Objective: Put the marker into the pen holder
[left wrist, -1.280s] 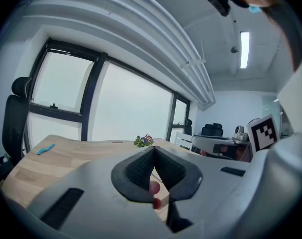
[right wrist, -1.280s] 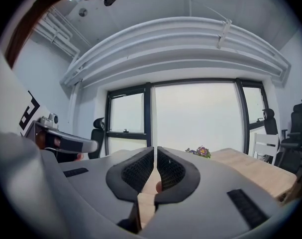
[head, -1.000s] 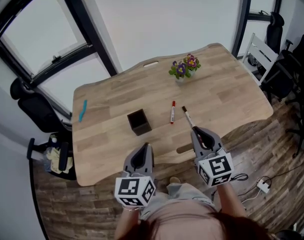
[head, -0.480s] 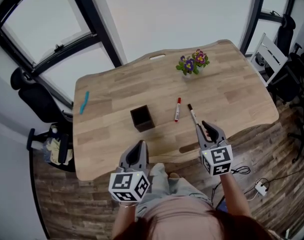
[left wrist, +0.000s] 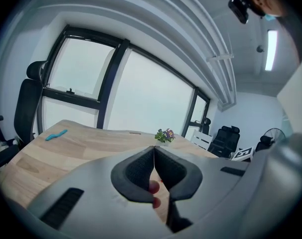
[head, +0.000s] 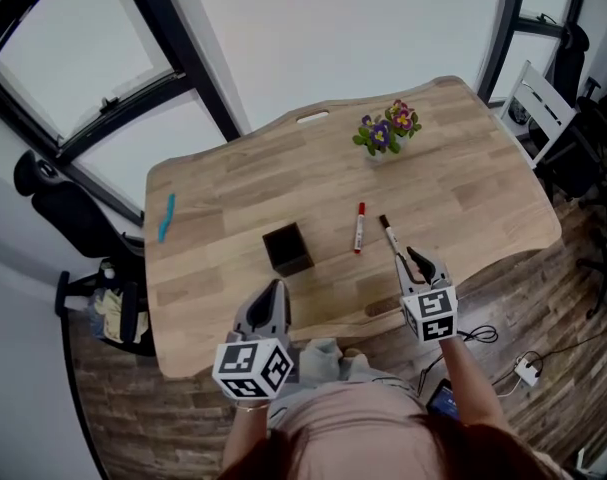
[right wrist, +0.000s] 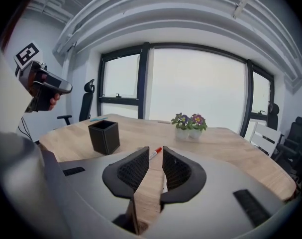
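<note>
While hovering over the table's [head: 213,208] near edge, left gripper [head: 276,286]: jaws together, empty, nearer than the pen holder [head: 286,248].
Right gripper [head: 415,255]: jaws apart, just been opening, clamping nothing.
Red marker [head: 360,227]: flat on table, right of pen holder.
Black marker [head: 388,234]: farther right of pen holder.

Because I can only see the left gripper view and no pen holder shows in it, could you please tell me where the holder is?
Observer: The black pen holder stands upright on the table, just ahead of the left gripper.
Operator: Thank you. And where are the markers?
Observer: Two lie flat to the holder's right, a red-capped marker and a black-capped marker, side by side but apart.
Operator: Is the right gripper on one yet?
Observer: No. The right gripper is close to the black-capped marker's near end. Its fingers have just been opening, and only bare table shows between them.
</note>
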`<state>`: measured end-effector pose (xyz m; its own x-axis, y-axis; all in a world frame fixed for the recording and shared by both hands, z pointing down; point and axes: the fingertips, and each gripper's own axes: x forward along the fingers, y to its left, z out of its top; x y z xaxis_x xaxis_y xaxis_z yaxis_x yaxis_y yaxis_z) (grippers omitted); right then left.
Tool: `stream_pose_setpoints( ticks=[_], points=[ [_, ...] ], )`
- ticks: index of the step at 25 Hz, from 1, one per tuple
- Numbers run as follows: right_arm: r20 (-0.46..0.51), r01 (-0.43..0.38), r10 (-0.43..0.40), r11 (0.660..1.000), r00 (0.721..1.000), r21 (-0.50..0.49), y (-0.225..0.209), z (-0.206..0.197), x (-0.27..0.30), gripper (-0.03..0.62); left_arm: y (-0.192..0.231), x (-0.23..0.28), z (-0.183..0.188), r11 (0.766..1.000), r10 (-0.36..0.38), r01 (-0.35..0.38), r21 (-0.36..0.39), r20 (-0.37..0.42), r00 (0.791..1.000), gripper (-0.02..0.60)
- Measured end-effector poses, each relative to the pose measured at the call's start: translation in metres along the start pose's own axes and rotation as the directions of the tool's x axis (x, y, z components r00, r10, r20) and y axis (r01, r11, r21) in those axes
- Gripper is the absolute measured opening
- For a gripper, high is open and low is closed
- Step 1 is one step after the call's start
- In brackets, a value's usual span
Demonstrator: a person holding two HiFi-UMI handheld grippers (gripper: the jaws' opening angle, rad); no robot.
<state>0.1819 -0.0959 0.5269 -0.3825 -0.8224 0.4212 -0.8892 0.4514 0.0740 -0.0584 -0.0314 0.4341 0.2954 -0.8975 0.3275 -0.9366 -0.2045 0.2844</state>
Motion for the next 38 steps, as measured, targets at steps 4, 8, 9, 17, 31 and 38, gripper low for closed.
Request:
stream_pose_setpoints(
  ticks=[4,8,9,17,31,38],
  points=[
    [-0.061,0.017,-0.017,1.0,0.998,0.001,-0.005,-0.021,0.018,0.064,0.013,0.01,0.002,1.0,-0.008,0.008,-0.018,-0.006,1.0,0.0],
    [-0.117,0.037,-0.036,0.999,0.992,0.007,-0.011,-0.04,0.035,0.066,0.027,0.02,0.002,1.0,-0.007,0.006,-0.017,-0.025,1.0,0.002],
    [-0.128,0.04,-0.039,0.999,0.991,0.006,-0.012,-0.043,0.038,0.069,0.03,0.022,0.002,1.0,-0.006,0.006,-0.013,-0.031,1.0,0.002],
    [-0.223,0.066,-0.058,0.997,0.973,0.031,-0.021,-0.082,0.063,0.089,0.053,0.041,-0.006,1.0,-0.012,0.011,-0.005,-0.094,0.995,0.002],
    [-0.389,0.116,-0.064,0.987,0.919,0.11,-0.031,-0.133,0.078,0.107,0.079,0.066,-0.026,0.999,-0.047,0.04,-0.036,-0.195,0.98,0.002],
    [-0.402,0.111,-0.036,0.98,0.915,0.163,-0.027,-0.137,0.078,0.073,0.084,0.071,-0.027,0.997,-0.071,0.062,-0.048,-0.215,0.974,0.003]
  ],
)
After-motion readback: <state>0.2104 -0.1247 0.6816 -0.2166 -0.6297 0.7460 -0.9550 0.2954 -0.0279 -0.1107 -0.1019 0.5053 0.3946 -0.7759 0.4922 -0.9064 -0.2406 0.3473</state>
